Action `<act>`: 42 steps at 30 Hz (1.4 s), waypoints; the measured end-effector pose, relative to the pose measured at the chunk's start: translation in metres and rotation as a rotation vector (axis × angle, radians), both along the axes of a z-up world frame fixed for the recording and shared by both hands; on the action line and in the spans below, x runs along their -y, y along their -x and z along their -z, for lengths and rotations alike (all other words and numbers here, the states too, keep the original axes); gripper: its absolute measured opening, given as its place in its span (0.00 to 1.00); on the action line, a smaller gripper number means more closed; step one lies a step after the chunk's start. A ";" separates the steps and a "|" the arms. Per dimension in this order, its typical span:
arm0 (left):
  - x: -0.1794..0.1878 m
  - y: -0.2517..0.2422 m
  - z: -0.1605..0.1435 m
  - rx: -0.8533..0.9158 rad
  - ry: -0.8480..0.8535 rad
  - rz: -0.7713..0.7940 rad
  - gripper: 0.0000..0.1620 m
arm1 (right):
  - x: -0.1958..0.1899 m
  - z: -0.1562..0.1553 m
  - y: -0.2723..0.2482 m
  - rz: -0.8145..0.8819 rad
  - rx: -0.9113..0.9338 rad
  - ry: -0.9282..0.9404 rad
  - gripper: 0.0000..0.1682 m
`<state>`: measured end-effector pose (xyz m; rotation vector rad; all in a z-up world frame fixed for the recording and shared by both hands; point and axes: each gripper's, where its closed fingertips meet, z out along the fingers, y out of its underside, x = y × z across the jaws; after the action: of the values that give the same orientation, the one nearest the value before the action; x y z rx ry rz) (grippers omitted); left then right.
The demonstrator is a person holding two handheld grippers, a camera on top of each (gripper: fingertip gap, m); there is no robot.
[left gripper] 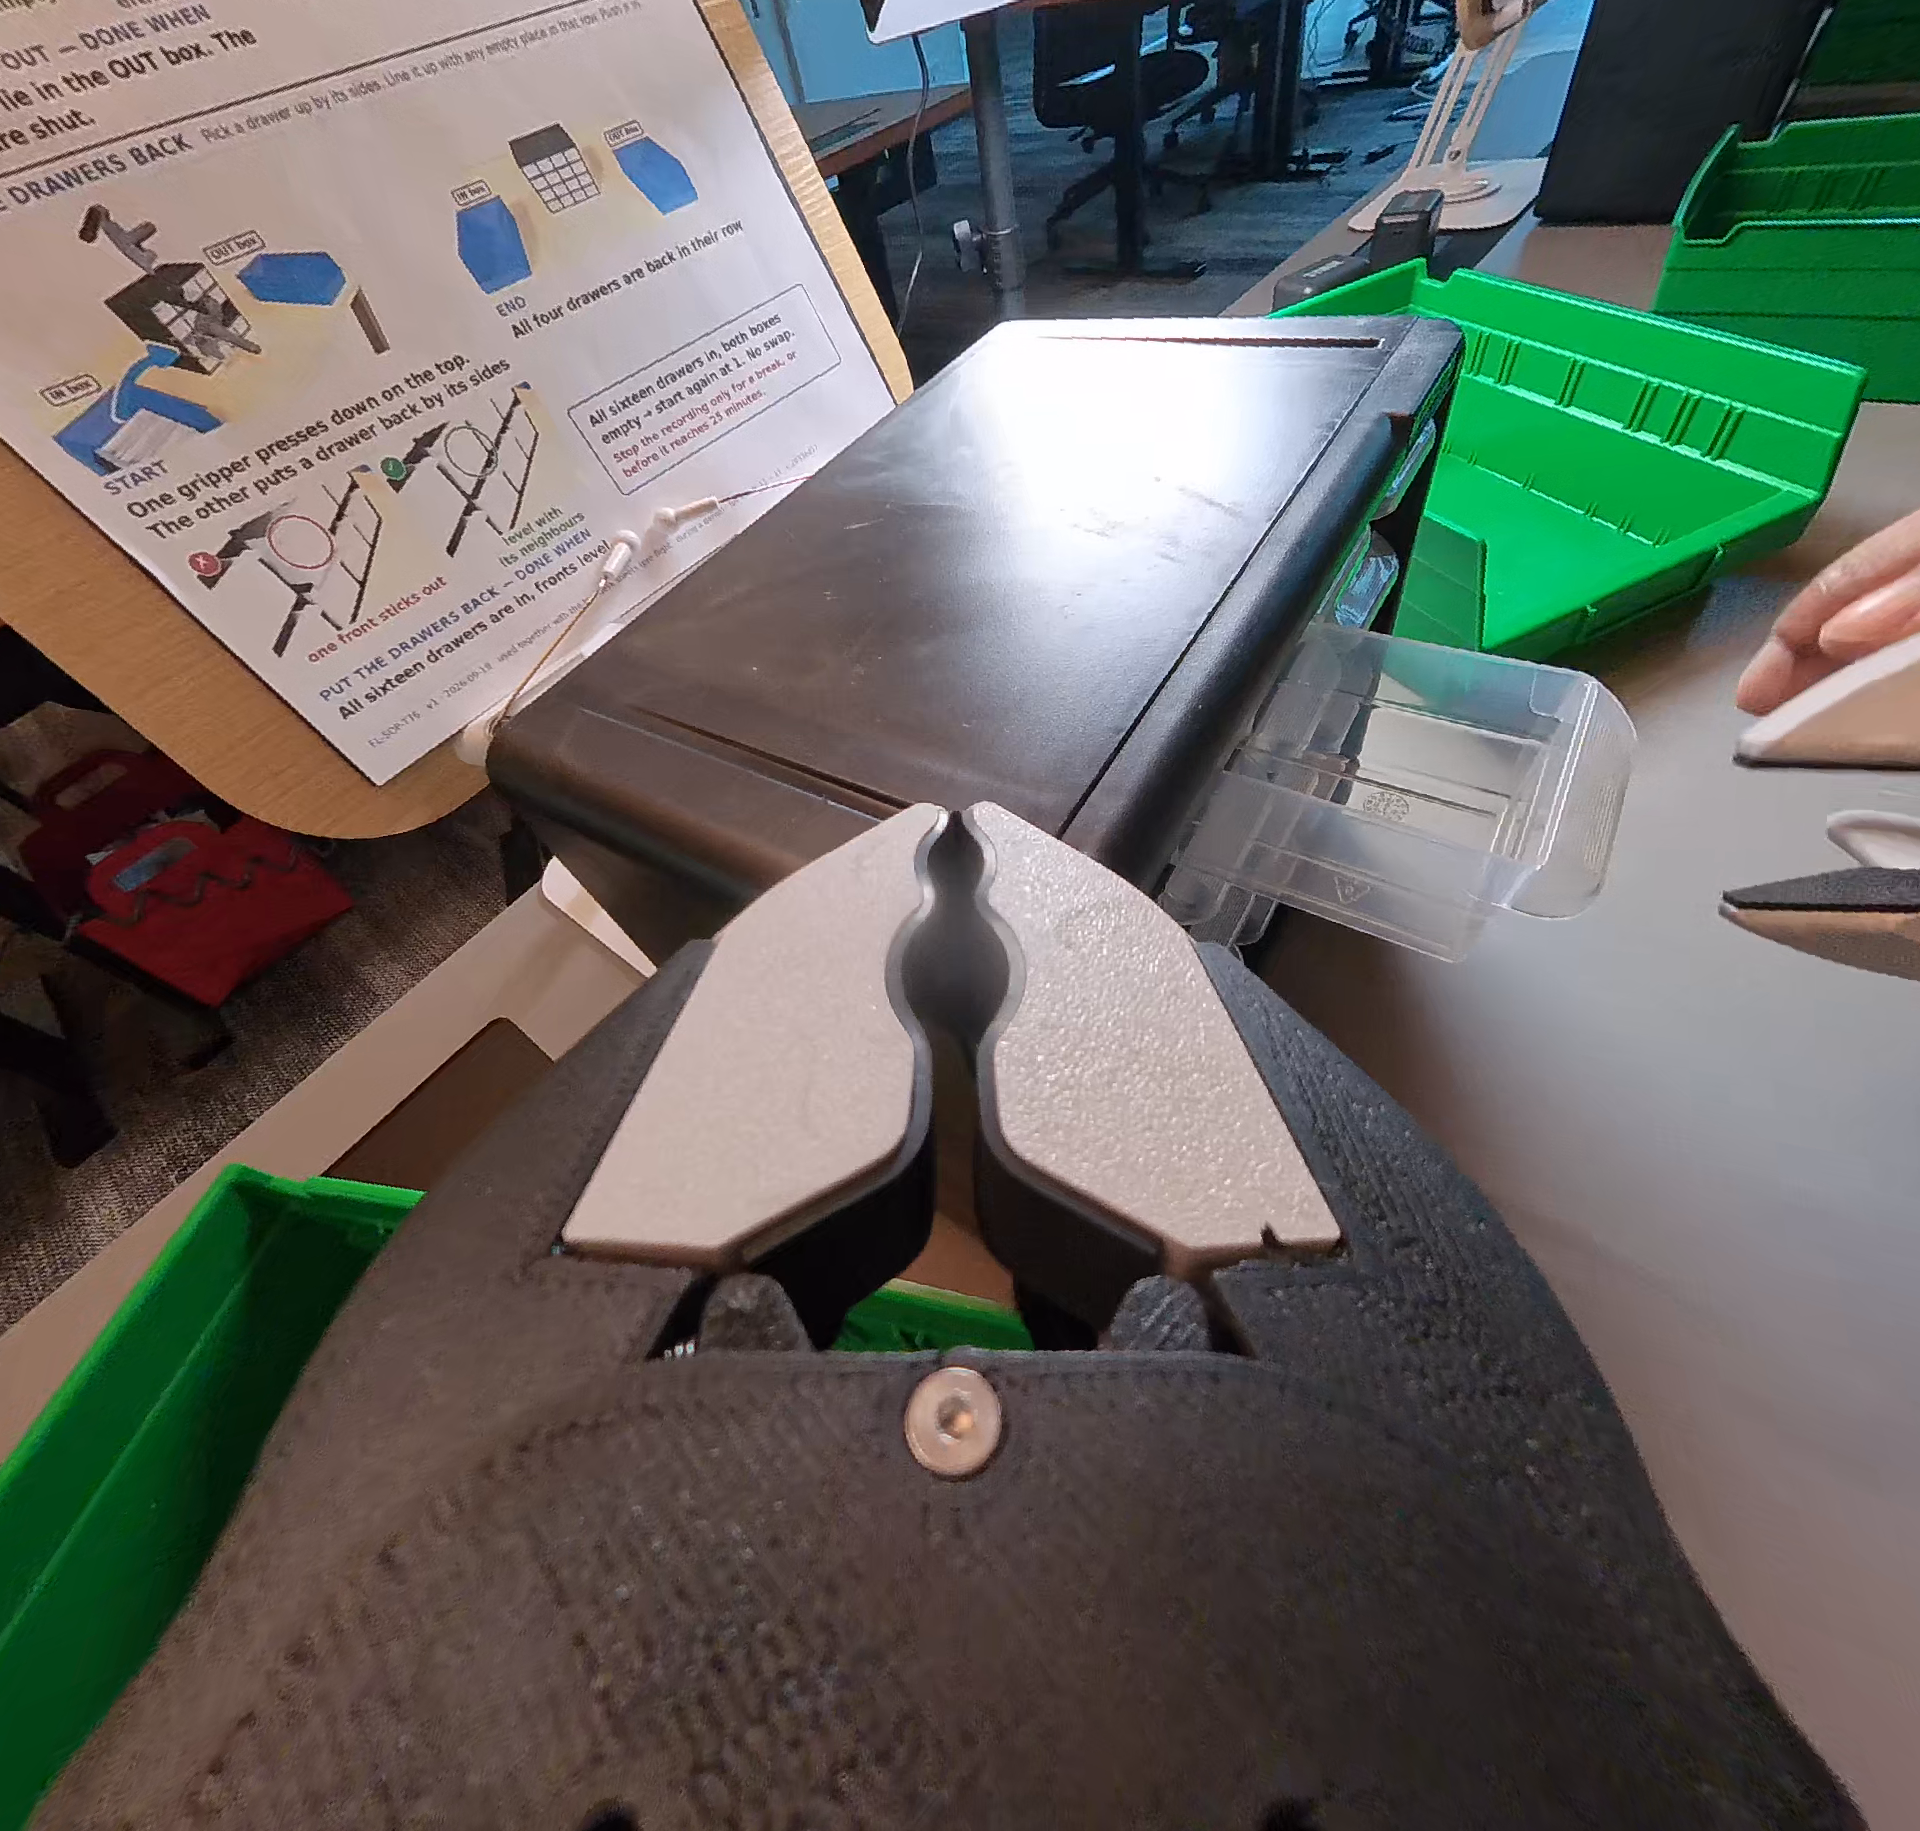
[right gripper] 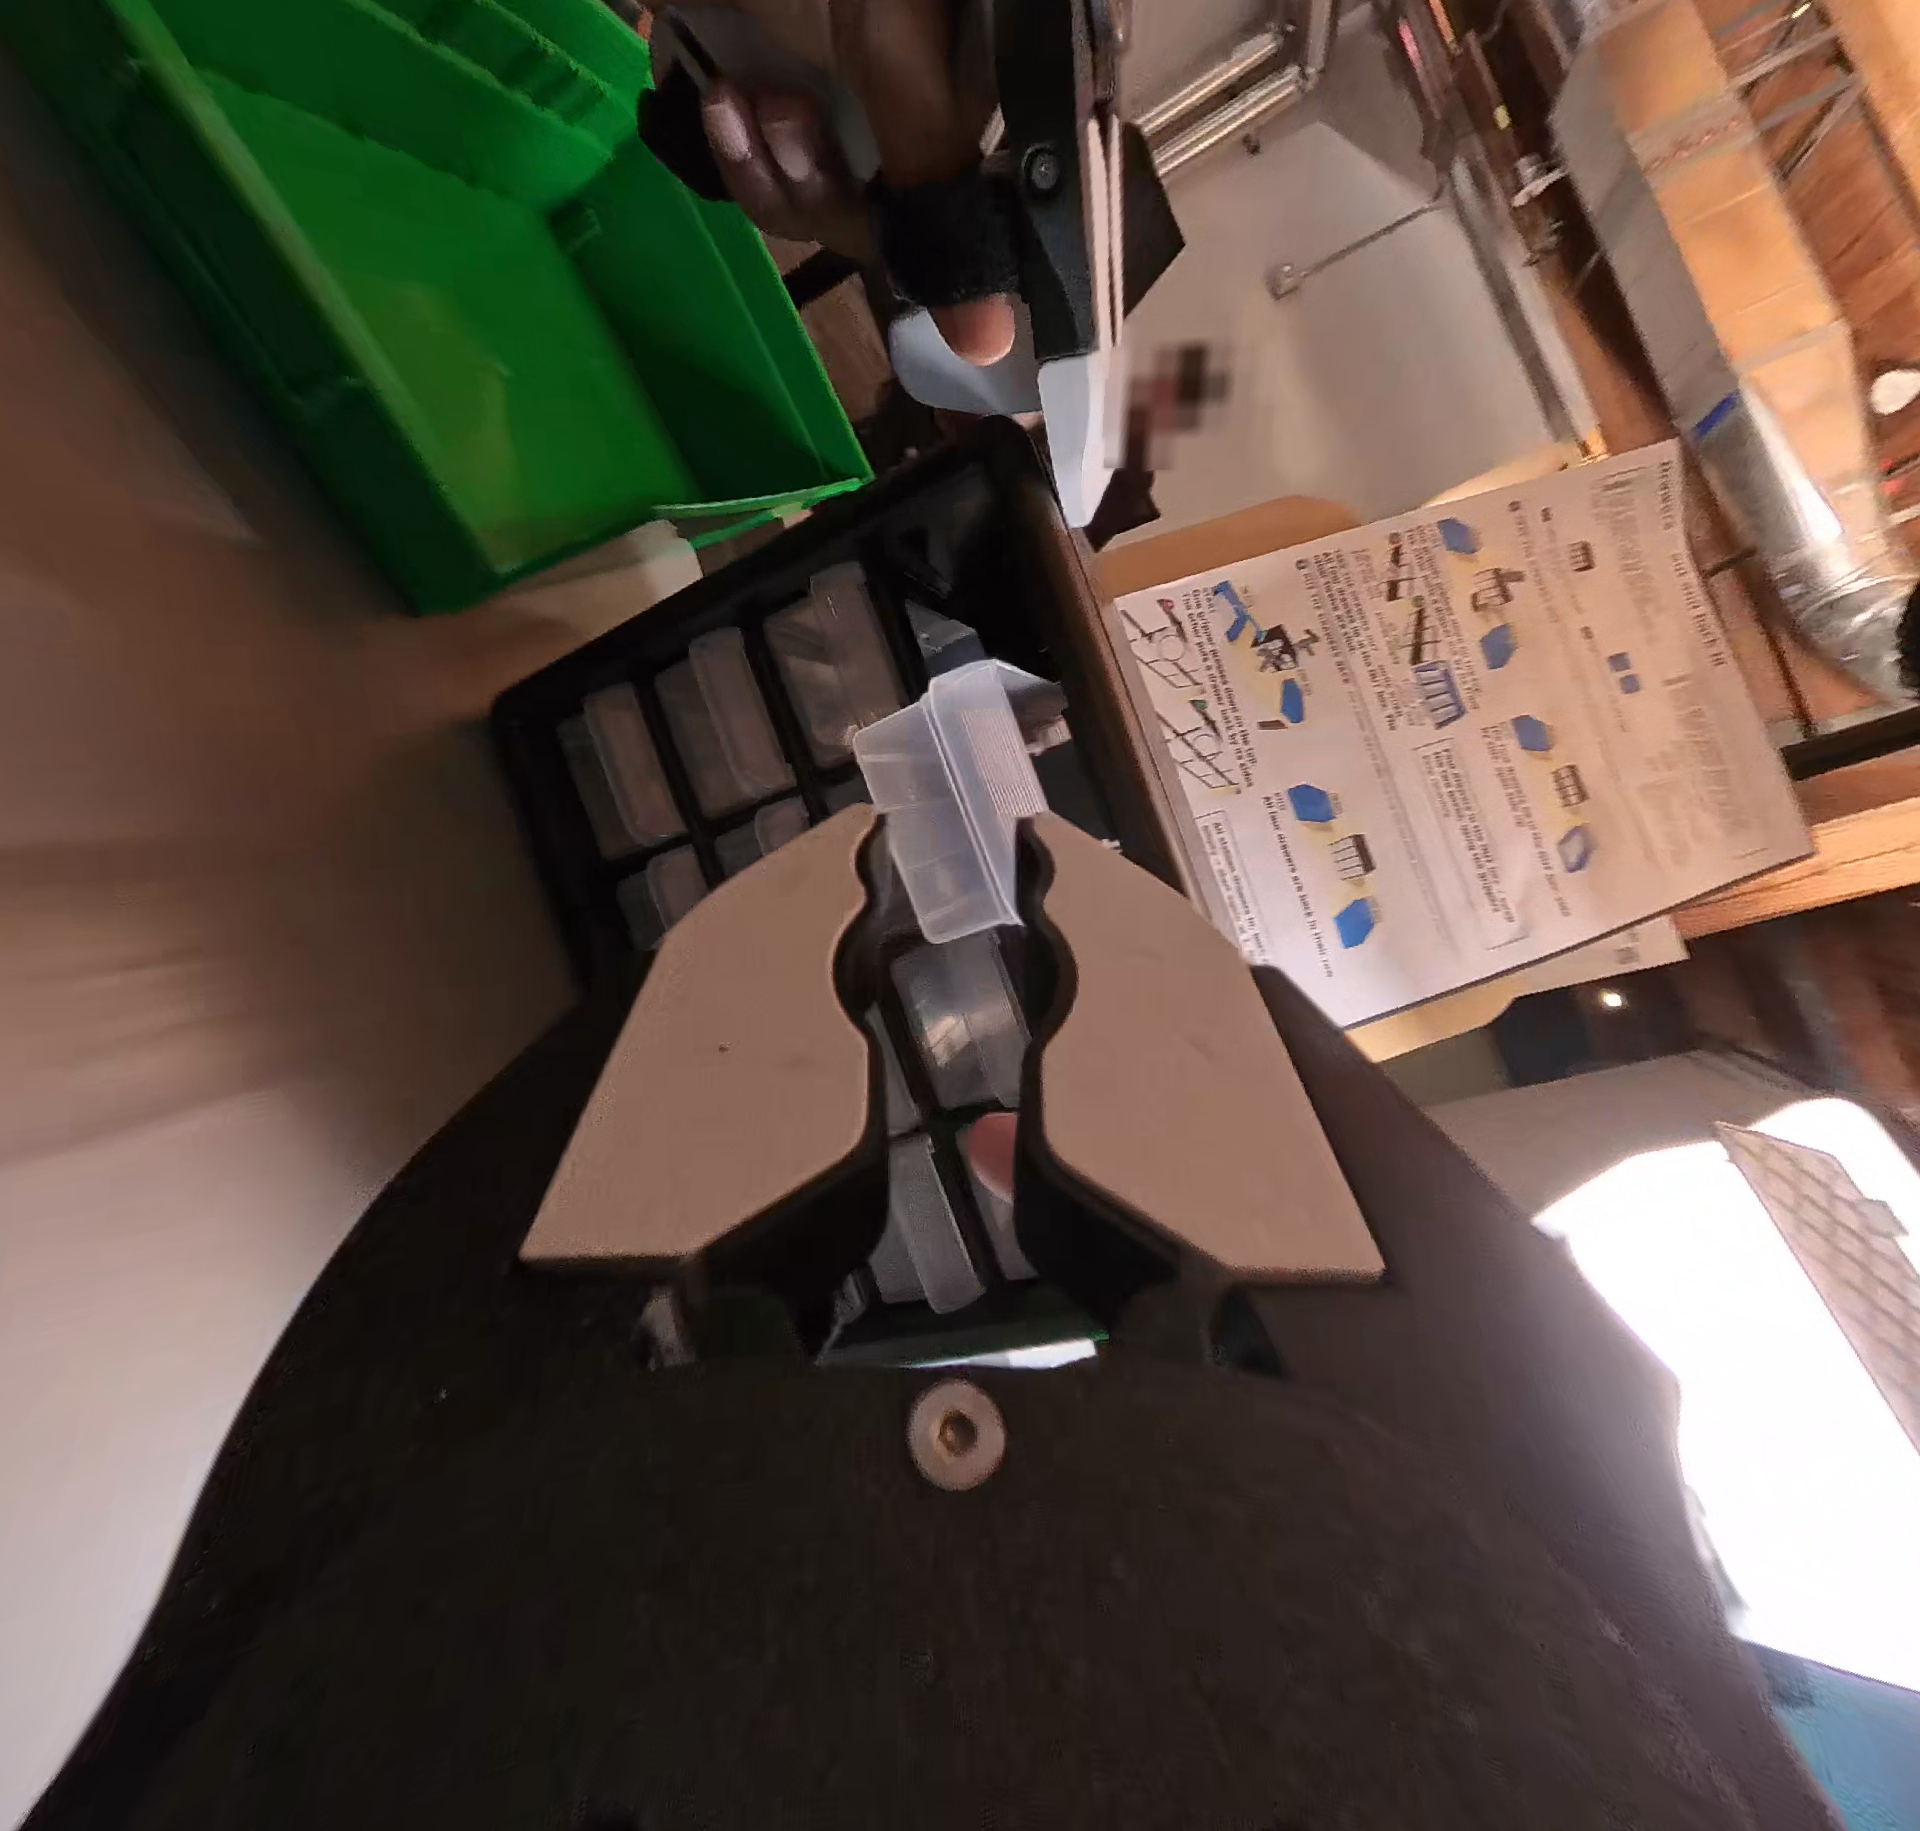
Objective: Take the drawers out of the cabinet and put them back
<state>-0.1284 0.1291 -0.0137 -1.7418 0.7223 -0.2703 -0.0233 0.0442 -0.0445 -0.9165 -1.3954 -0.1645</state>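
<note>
A black cabinet (left gripper: 987, 555) stands on the table with clear drawers in its front (right gripper: 727, 711). One clear drawer (left gripper: 1403, 784) sticks far out of the top row; in the right wrist view (right gripper: 945, 805) it lies in line with my fingers. My left gripper (left gripper: 954, 823) is shut and empty, its tips on the near edge of the cabinet's top; it also shows in the right wrist view (right gripper: 1070, 431), held by a hand. My right gripper (right gripper: 954, 831) is open, a short way in front of the drawer's handle end. Its fingers (left gripper: 1829, 732) show apart from the drawer.
A green bin (left gripper: 1621, 493) lies beyond the cabinet, another (left gripper: 156, 1366) at my near left, and more are stacked at the back right (left gripper: 1818, 223). An instruction sheet (left gripper: 364, 275) on a board stands left of the cabinet. A hand (left gripper: 1849, 597) holds the right gripper.
</note>
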 end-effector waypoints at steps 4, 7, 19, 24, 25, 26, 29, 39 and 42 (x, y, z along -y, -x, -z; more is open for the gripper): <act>0.000 0.000 0.000 -0.004 -0.002 -0.002 0.00 | -0.014 -0.006 0.004 -0.002 0.031 0.038 0.20; 0.000 0.000 0.000 -0.007 -0.004 -0.003 0.00 | -0.028 -0.002 0.011 -0.016 0.080 0.112 0.21; 0.000 0.000 0.000 -0.009 -0.007 0.013 0.00 | -0.001 -0.003 0.001 -0.165 0.240 0.238 0.12; 0.000 0.000 0.000 -0.010 -0.009 0.009 0.00 | 0.018 -0.014 -0.017 -0.195 0.242 0.331 0.12; 0.000 0.000 0.000 -0.010 -0.009 0.008 0.00 | 0.022 -0.018 -0.020 -0.209 0.233 0.366 0.12; 0.000 0.000 0.000 -0.010 -0.010 0.007 0.00 | 0.026 -0.023 -0.022 -0.226 0.223 0.402 0.11; 0.000 0.000 0.000 -0.012 -0.011 0.004 0.00 | 0.033 -0.043 -0.029 -0.245 0.174 0.456 0.11; 0.000 0.000 0.000 -0.005 -0.011 0.007 0.00 | 0.010 -0.095 -0.097 -0.130 -0.099 0.695 0.10; 0.000 0.000 0.000 -0.002 -0.011 0.007 0.00 | -0.012 -0.098 -0.128 0.002 -0.158 0.684 0.10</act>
<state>-0.1284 0.1291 -0.0135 -1.7297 0.7304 -0.2685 0.1051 0.0558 0.0538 -1.4551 -1.3152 0.4034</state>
